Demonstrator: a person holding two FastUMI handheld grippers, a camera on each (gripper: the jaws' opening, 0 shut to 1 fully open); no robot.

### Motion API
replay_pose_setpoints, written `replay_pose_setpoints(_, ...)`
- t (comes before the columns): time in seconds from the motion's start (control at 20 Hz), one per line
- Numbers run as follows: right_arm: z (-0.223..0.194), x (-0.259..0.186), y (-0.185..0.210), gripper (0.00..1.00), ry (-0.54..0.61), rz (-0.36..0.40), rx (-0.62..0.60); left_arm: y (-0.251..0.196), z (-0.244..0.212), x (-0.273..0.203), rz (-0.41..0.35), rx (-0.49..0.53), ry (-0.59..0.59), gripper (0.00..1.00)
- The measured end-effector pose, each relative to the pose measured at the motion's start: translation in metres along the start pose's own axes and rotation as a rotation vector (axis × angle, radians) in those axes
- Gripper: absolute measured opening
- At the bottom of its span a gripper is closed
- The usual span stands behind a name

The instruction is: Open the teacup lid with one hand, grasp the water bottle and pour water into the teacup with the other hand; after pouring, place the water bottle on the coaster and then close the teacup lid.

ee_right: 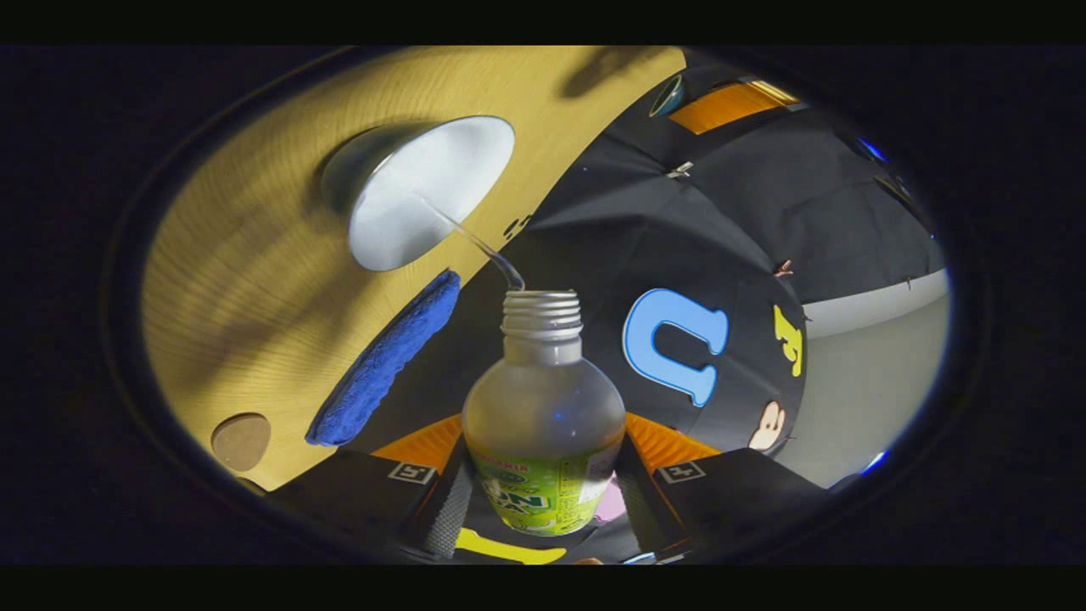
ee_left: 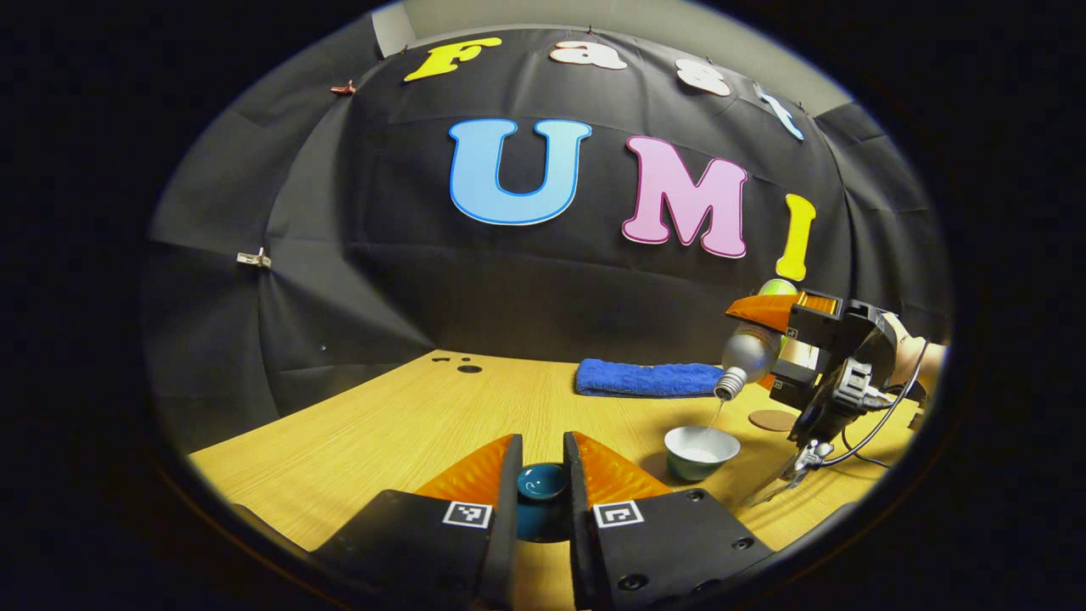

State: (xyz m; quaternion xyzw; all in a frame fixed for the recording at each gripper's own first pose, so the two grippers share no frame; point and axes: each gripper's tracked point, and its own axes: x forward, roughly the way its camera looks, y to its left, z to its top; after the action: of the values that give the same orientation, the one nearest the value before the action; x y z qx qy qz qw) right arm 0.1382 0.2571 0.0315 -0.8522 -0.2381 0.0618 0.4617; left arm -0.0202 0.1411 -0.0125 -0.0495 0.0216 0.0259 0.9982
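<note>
— Clear water runs in a thin stream (ee_right: 475,242) from your water bottle (ee_right: 543,424) into the teacup (ee_right: 428,191), right?

— Yes. You have the bottle tipped mouth-down over the open cup, its threaded neck uncapped, and the stream lands inside the pale bowl. Your right tool (ee_right: 543,484) is pinching the bottle's body, one finger pressed on each side at the green label.

— And seen from your other hand?

— In the left gripper view the teacup (ee_left: 701,451) stands on the wooden surface (ee_left: 407,424), off to the right, with the bottle (ee_left: 747,356) slanted above it and your hand (ee_left: 912,356) holding the right tool behind it.

— Where is the lid?

— Your left tool (ee_left: 543,484) grips the teal teacup lid (ee_left: 541,482), both fingers pressed against the lid's sides, low over the surface and well apart from the cup.

— Anything else around?

— A round brown coaster (ee_left: 772,420) lies bare just beyond the cup, under the right tool. A folded blue towel (ee_left: 649,378) rests farther back near the booth wall. In the right gripper view the coaster (ee_right: 241,441) sits past the towel's (ee_right: 386,361) far end from the cup.
</note>
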Motion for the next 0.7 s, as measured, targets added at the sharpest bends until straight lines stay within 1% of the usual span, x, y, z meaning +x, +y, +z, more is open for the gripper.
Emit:
replay_pose_setpoints(0.25,0.005,0.0,-0.004,0.79,-0.013,-0.012,-0.026,0.0,0.0,-0.003,-0.003,-0.005,0.001,0.29)
replay_pose_setpoints(0.7,0.013,0.002,-0.003,0.79,-0.029,-0.013,-0.035,0.005,0.004,-0.01,0.02,0.006,-0.011,0.29)
